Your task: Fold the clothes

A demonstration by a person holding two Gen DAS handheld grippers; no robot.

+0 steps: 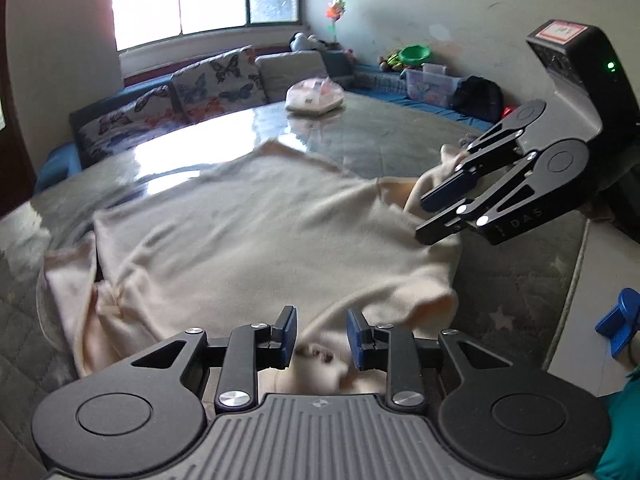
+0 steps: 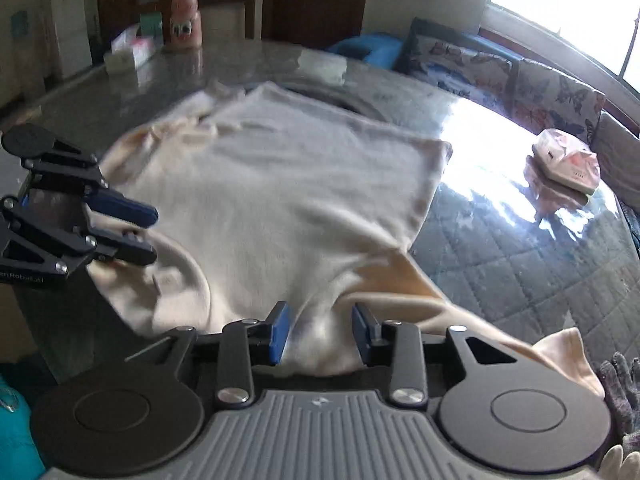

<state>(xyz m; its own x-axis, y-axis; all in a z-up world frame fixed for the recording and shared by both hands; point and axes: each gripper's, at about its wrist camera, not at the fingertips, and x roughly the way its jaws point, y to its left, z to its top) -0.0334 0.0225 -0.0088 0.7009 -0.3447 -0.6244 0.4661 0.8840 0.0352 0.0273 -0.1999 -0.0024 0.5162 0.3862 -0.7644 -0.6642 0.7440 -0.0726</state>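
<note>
A cream sweater (image 1: pixel 256 232) lies spread on the glossy table (image 1: pixel 360 140), body flat, sleeves bunched at the sides. My left gripper (image 1: pixel 321 334) hovers over the near edge, at the collar, jaws apart; cloth shows between them with no pad pressing on it. The right gripper (image 1: pixel 424 216) reaches in from the right over the sweater's right shoulder, its fingers also apart. In the right wrist view the right gripper (image 2: pixel 322 332) stands open over a raised fold of the sweater (image 2: pixel 280 184). One sleeve (image 2: pixel 520 340) trails off to the right. The left gripper (image 2: pixel 154 236) is at the left edge.
A plastic-wrapped white package (image 1: pixel 314 96) sits at the far side of the table. Butterfly-print cushions (image 1: pixel 216 76) line a bench under the window. A blue clip-like object (image 1: pixel 620 320) lies at the right. Grey knitted gloves (image 2: pixel 620 384) rest near the table edge.
</note>
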